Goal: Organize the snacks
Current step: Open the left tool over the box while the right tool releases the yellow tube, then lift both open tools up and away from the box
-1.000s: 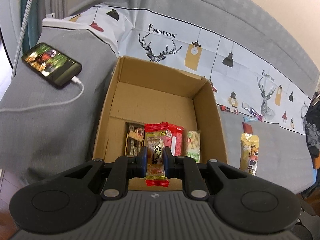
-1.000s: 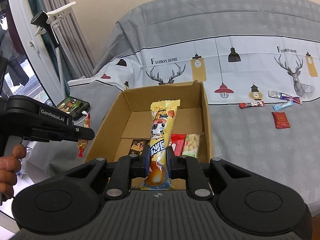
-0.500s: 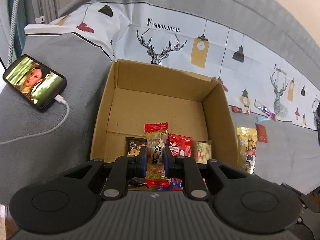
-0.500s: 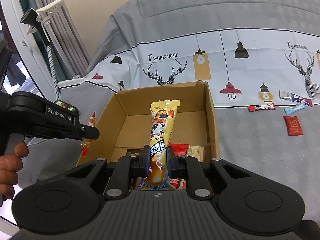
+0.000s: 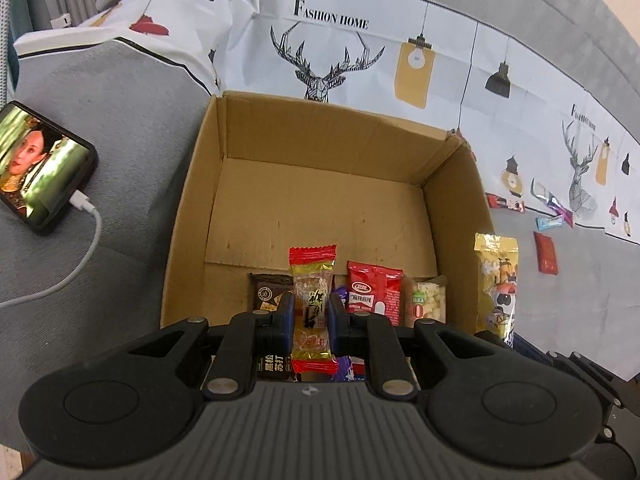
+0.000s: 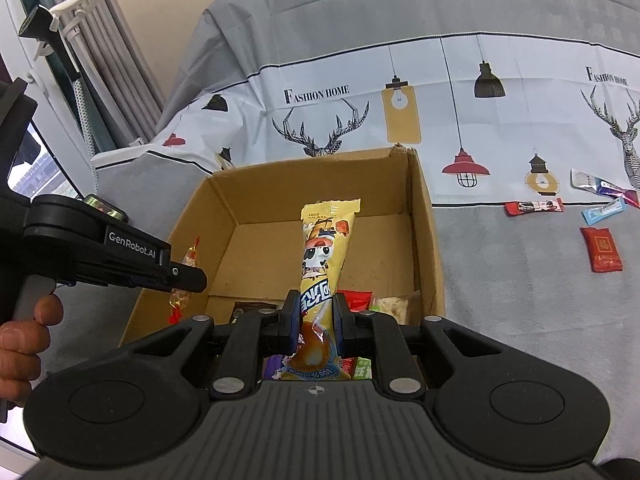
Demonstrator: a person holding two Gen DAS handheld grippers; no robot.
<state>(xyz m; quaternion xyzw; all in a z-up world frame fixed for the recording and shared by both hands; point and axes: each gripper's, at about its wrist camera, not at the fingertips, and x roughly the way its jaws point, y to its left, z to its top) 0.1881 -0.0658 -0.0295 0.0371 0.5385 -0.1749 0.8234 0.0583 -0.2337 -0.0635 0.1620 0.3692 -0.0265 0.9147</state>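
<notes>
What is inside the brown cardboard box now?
The brown cardboard box holds a dark brown packet, a red packet and a clear pale-snack bag. The gripper bodies cover the near edge.

"fashion home" printed on sofa cover (image 5: pixel 332 20); "genrobot.ai" on left gripper (image 6: pixel 132 249) side.

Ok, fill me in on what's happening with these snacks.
A person is sorting snacks into a cardboard box with a handheld gripper in each hand. The left gripper is shut on a red-ended candy bar, held over the box's near end. The right gripper is shut on a long yellow snack pack, also over the box. A few packets, including a red packet, already lie inside. Several more snacks sit on the grey cover outside.
</notes>
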